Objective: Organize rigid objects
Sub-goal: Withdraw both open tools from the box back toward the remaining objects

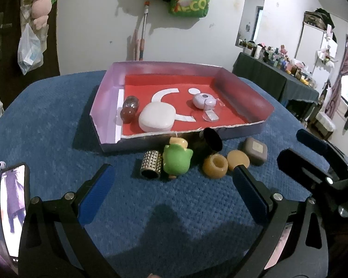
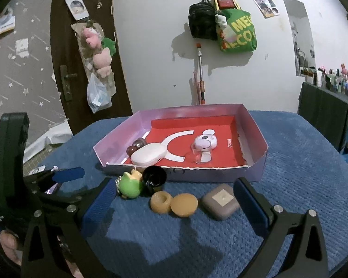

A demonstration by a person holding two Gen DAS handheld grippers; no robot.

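Both hand-held grippers [image 1: 171,185] [image 2: 174,199] gape over bare blue cloth [image 1: 174,220].

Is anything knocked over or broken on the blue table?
Yes. The green frog toy lies tipped on its side before the box. The black cup beside it leans over, and the silver studded cylinder lies flat. The box's front wall has a ragged, torn top edge.

A blue textured cloth surface [image 1: 58,120] is occupied by a shallow box [image 1: 241,88] at twelve o'clock and a phone [image 1: 12,208] at eight o'clock.
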